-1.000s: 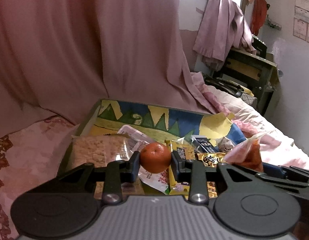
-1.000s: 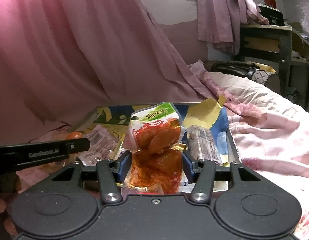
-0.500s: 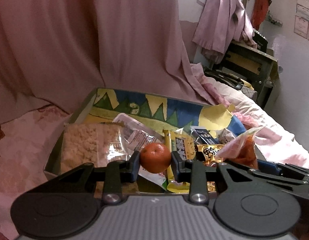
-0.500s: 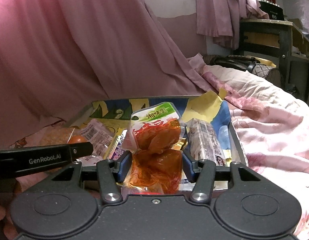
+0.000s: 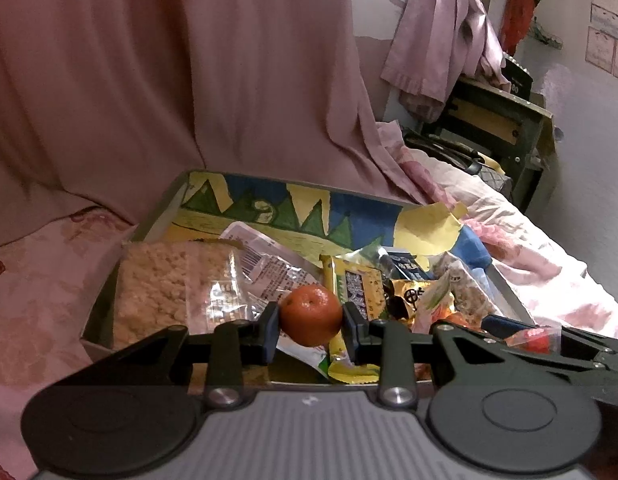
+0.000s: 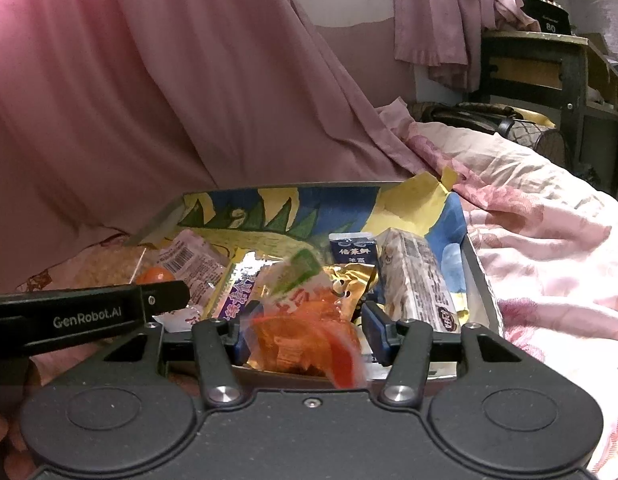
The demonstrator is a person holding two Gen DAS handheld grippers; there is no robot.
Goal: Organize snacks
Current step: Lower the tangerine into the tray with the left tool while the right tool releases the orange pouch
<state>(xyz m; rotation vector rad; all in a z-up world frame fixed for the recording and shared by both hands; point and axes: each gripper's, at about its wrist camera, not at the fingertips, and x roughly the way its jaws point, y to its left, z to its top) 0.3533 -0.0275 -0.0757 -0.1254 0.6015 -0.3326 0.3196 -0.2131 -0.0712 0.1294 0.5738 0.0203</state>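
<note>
Over the tray (image 5: 157,216) on the bed, your left tool (image 5: 311,326) pinched the orange (image 5: 311,314); beside it, your right tool (image 6: 307,334) gripped the blurred red snack packet (image 6: 305,332).

"GenRobot.AI" stands in pale letters on the black arm of the left gripper (image 6: 165,300). The black box (image 6: 547,16) on the desk shows "80". The packets' print cannot be read.
</note>
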